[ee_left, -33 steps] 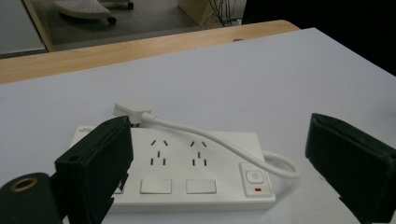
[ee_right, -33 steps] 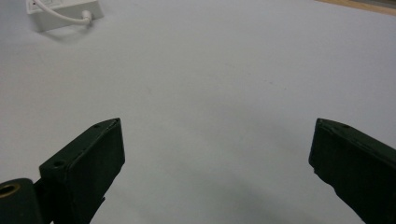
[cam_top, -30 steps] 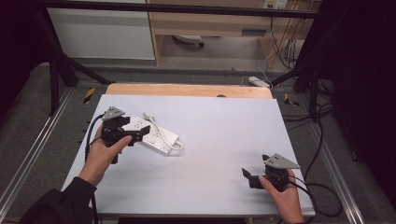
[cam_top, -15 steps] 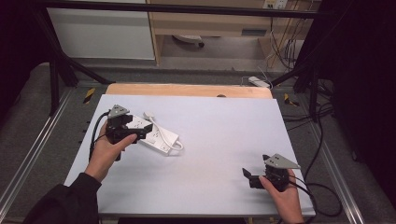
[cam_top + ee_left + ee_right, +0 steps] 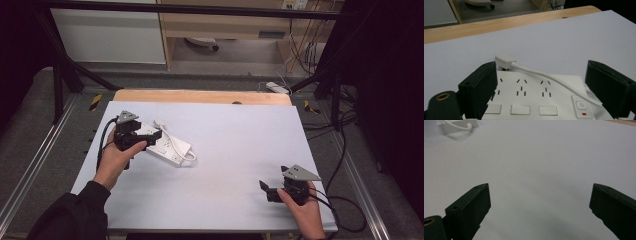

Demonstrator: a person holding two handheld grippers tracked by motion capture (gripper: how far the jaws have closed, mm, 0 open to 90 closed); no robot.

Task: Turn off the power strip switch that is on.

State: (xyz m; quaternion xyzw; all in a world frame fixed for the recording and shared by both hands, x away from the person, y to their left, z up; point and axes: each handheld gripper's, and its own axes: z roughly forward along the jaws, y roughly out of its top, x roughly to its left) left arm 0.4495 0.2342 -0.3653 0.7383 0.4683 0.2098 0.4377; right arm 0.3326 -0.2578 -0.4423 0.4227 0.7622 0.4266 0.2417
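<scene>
A white power strip (image 5: 169,146) lies on the white table top (image 5: 235,145) at the left. Its own white cable (image 5: 549,78) runs across its top to a white plug (image 5: 504,60) at its far corner. My left gripper (image 5: 151,136) is open over the strip's left end. In the left gripper view, the jaws of the left gripper (image 5: 542,75) stand wide apart on either side of the sockets and switches of the strip (image 5: 534,96). My right gripper (image 5: 267,190) rests near the front right of the table, open and holding nothing. The jaws of the right gripper (image 5: 540,195) face bare table.
A wooden strip (image 5: 200,96) borders the table's far edge. Metal rails (image 5: 360,180) run along both sides, with cables (image 5: 345,200) trailing at the right. A corner of the power strip (image 5: 456,126) appears far off in the right gripper view.
My left gripper has crept a little forward over the power strip's left end. The right gripper has stayed where it was.
</scene>
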